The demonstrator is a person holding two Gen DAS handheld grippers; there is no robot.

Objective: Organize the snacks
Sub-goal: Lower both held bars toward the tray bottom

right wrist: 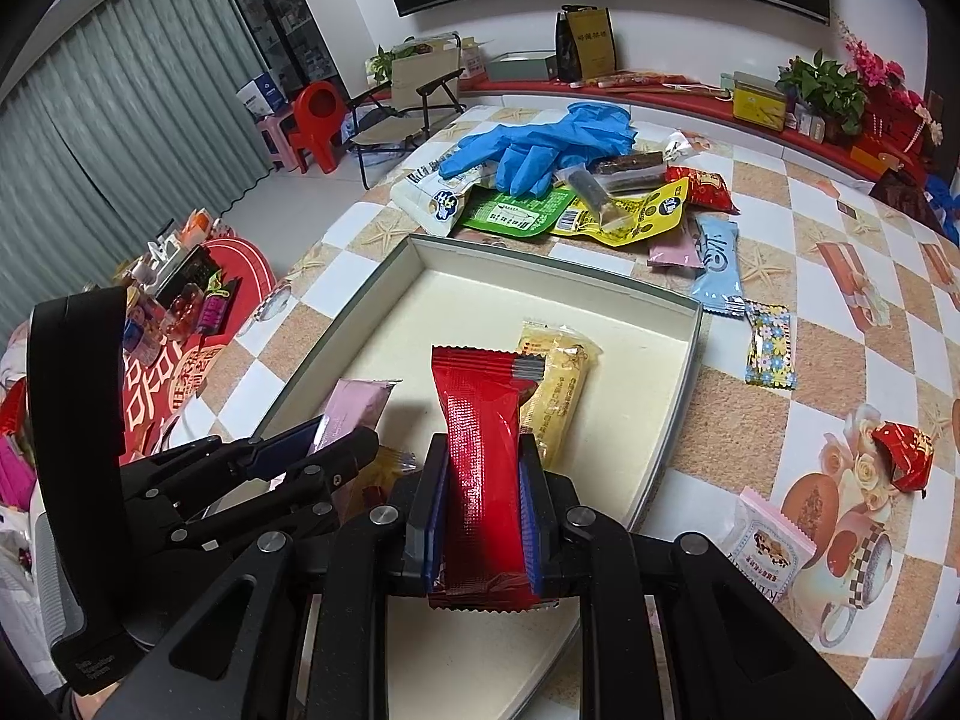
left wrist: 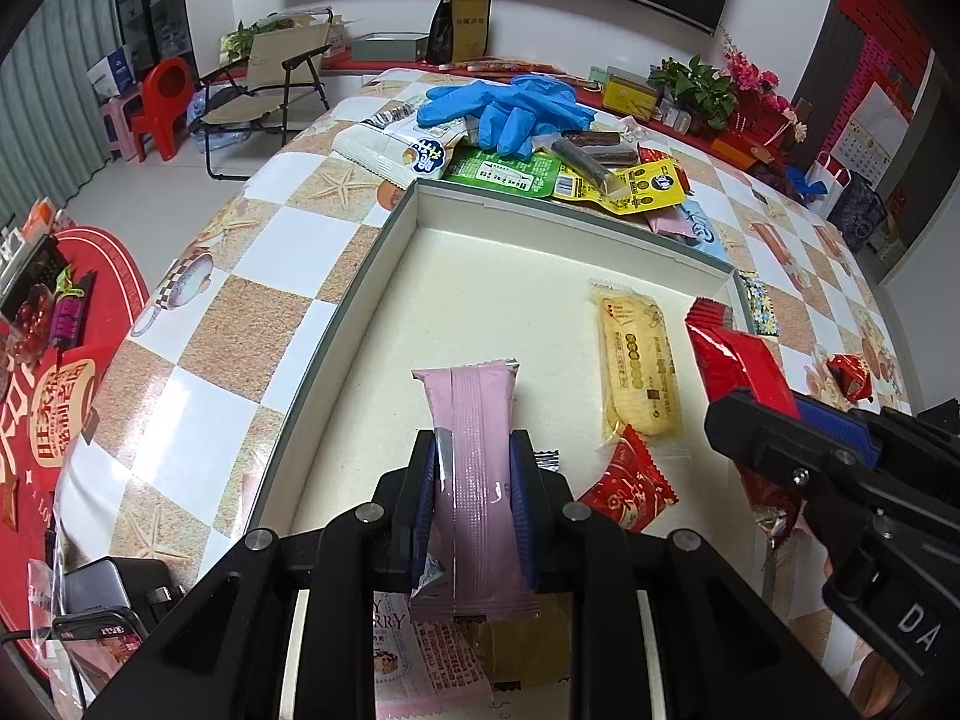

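A shallow cream box (left wrist: 396, 222) (right wrist: 690, 354) lies on the checkered table. My left gripper (left wrist: 474, 468) is shut on a pink snack packet (left wrist: 474, 420) held over the box's near half. My right gripper (right wrist: 483, 480) is shut on a red snack packet (right wrist: 483, 444), also above the box; that same packet (left wrist: 738, 360) and gripper show at the right edge of the left wrist view. Inside the box lie a yellow cake packet (left wrist: 639, 354) (right wrist: 558, 372) and a small red candy wrapper (left wrist: 627, 480).
Beyond the box sits a pile of snacks (left wrist: 540, 168) (right wrist: 570, 210) with blue gloves (left wrist: 510, 105) (right wrist: 540, 138) on top. Loose packets lie on the table right of the box: light blue (right wrist: 717, 264), floral (right wrist: 771, 345), red (right wrist: 903, 456), pink-white (right wrist: 771, 543). A folding chair (left wrist: 270, 84) stands behind.
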